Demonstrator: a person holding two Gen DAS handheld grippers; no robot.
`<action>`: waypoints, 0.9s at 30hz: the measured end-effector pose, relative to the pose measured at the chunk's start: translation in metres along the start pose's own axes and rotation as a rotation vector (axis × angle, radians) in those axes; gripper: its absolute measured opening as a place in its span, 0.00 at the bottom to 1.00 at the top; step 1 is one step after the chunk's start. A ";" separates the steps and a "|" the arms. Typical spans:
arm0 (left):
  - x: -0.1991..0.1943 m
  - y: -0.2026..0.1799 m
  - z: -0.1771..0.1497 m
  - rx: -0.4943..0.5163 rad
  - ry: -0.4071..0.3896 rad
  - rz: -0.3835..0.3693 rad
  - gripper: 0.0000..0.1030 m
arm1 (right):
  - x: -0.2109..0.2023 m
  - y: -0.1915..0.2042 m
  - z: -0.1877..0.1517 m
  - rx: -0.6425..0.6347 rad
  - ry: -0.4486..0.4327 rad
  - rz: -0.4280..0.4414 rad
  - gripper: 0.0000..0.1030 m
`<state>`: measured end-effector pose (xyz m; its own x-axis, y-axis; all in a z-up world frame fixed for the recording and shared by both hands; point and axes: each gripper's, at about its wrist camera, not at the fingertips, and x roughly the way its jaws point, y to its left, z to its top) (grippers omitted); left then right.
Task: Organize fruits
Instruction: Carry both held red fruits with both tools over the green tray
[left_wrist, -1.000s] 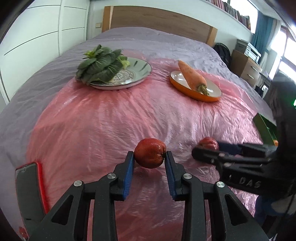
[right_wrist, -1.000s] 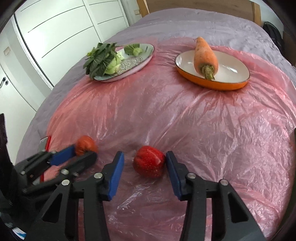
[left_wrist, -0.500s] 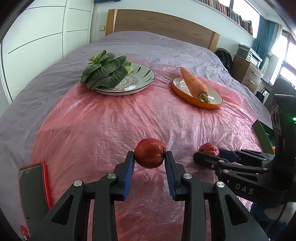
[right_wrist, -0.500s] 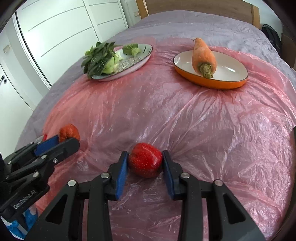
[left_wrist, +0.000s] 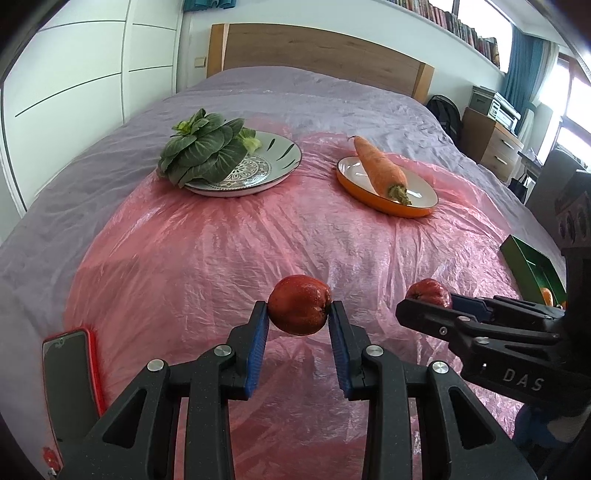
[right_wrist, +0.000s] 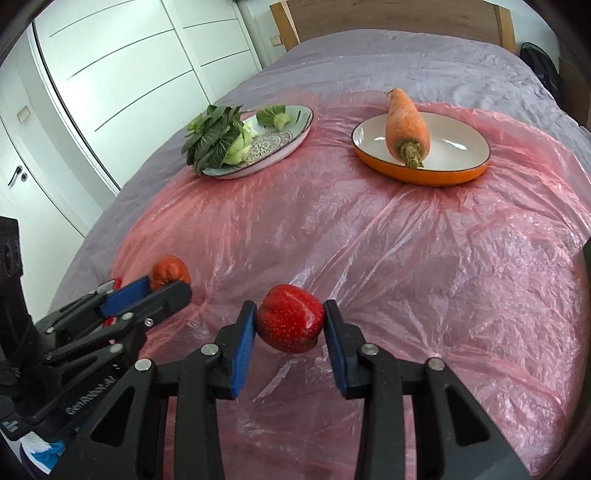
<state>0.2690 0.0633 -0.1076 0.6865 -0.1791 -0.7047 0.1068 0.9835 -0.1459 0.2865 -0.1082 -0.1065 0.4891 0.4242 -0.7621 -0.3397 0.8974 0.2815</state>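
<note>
My left gripper (left_wrist: 298, 316) is shut on a dark red round fruit (left_wrist: 299, 304), held above the pink plastic sheet (left_wrist: 258, 236). My right gripper (right_wrist: 289, 324) is shut on a bright red strawberry-like fruit (right_wrist: 290, 323), also lifted off the sheet. The right gripper shows in the left wrist view (left_wrist: 424, 306) with its fruit (left_wrist: 428, 291). The left gripper shows in the right wrist view (right_wrist: 166, 291) with its fruit (right_wrist: 170, 271). A patterned plate (left_wrist: 266, 166) with leafy greens (left_wrist: 201, 151) and an orange dish (left_wrist: 406, 206) with a carrot (left_wrist: 380, 170) stand farther back.
The sheet lies on a bed with a purple cover (left_wrist: 295, 96) and a wooden headboard (left_wrist: 314, 51). A phone in a red case (left_wrist: 70, 384) lies at the near left. A green box (left_wrist: 532, 269) sits at the right edge. White wardrobe doors (right_wrist: 110, 74) stand on the left.
My right gripper has closed on the strawberry-like fruit and lifted it off the sheet. My left gripper has risen and drawn back with its fruit still held.
</note>
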 end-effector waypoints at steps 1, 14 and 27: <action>-0.001 -0.001 0.000 0.001 -0.001 -0.001 0.28 | -0.002 0.000 0.001 0.001 -0.003 0.001 0.60; -0.008 -0.012 0.002 0.018 -0.016 -0.015 0.28 | -0.024 -0.008 -0.011 0.022 -0.023 -0.011 0.60; -0.023 -0.044 0.004 0.076 -0.044 -0.020 0.28 | -0.071 -0.039 -0.032 0.073 -0.065 -0.058 0.60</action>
<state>0.2513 0.0244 -0.0825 0.7144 -0.1987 -0.6710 0.1739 0.9792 -0.1048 0.2398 -0.1770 -0.0819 0.5584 0.3761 -0.7395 -0.2506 0.9262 0.2818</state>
